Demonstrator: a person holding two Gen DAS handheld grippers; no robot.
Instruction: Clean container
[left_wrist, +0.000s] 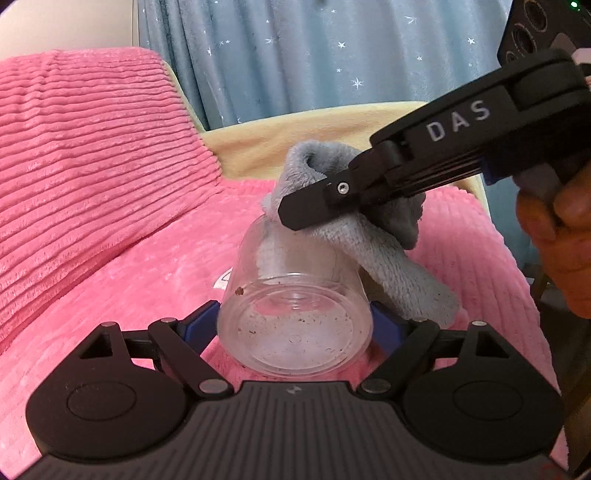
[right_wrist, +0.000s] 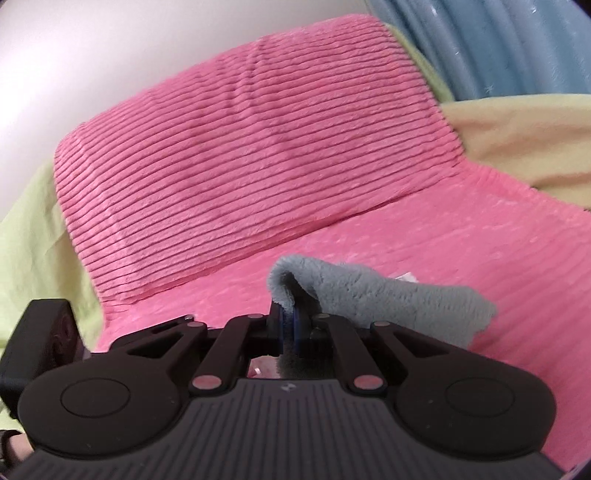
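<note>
Left gripper (left_wrist: 295, 325) clamps jar (left_wrist: 295, 314) tipped over pink blanket (left_wrist: 110, 258), right gripper (right_wrist: 290, 328) pinched on cloth (left_wrist: 369, 236) at jar mouth; hard wiping could twist jar loose.

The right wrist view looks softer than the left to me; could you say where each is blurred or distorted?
Right wrist view: pillow and curtain soft, cloth sharper, edges bowed by fisheye. Left wrist view: jar crisp, hand at the right edge blurred.
</note>
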